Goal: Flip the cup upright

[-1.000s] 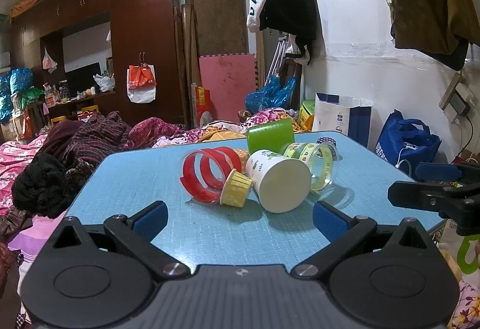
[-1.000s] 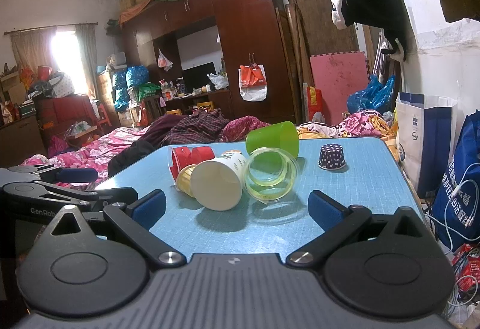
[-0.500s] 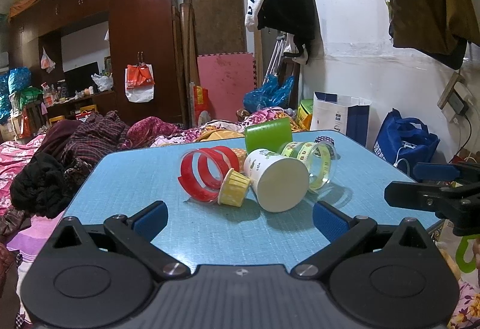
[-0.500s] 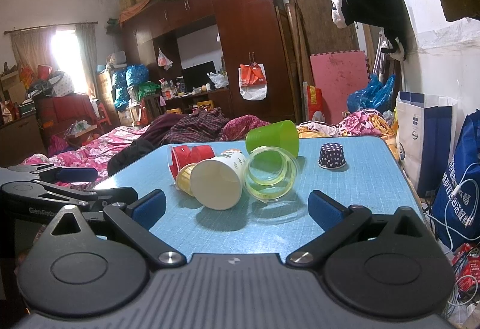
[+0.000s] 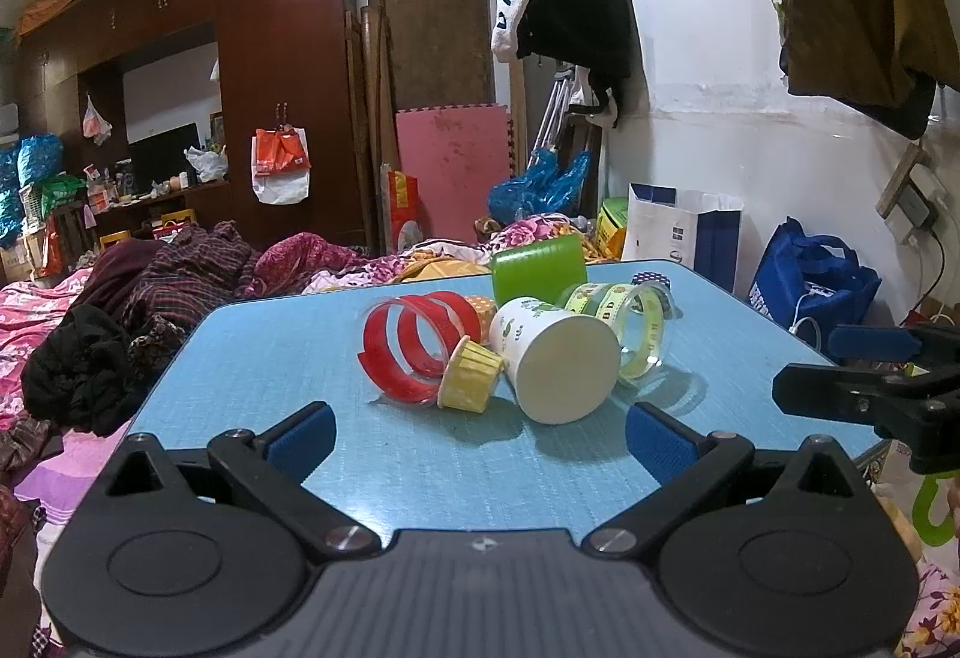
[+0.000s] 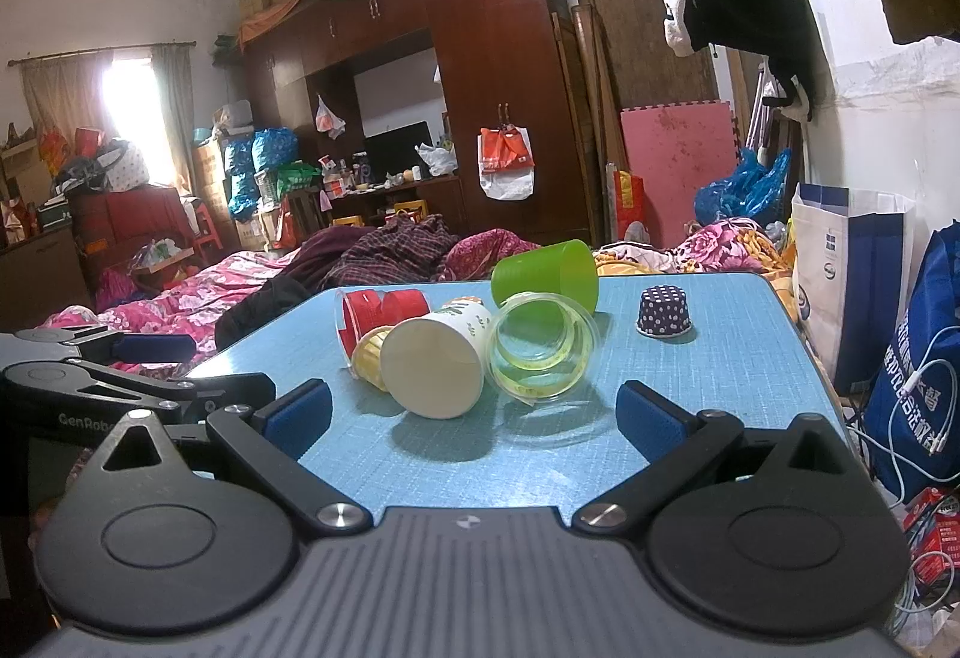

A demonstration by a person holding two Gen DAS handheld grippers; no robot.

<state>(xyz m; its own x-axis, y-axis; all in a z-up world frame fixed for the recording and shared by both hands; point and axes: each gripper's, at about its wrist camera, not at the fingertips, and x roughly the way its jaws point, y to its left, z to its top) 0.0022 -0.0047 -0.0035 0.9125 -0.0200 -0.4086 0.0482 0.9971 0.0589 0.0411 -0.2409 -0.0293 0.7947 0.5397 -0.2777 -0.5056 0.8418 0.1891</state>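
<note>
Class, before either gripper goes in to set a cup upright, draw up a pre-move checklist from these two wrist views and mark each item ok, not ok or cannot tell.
1. Left gripper open, holding nothing: ok.
2. Right gripper open, holding nothing: ok.
3. White paper cup lies on its side, base toward the cameras, nearest of the pile: ok.
4. Its sides free for the fingers: not ok; the yellow cup and the clear yellow-striped cup crowd it.
5. Bare blue table to stand it on: ok.
6. Whether the cups are wedged together: cannot tell.

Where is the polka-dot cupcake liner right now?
Right wrist view: the polka-dot cupcake liner sits upside down on the blue table, apart from the pile, right of the green cup.
</note>
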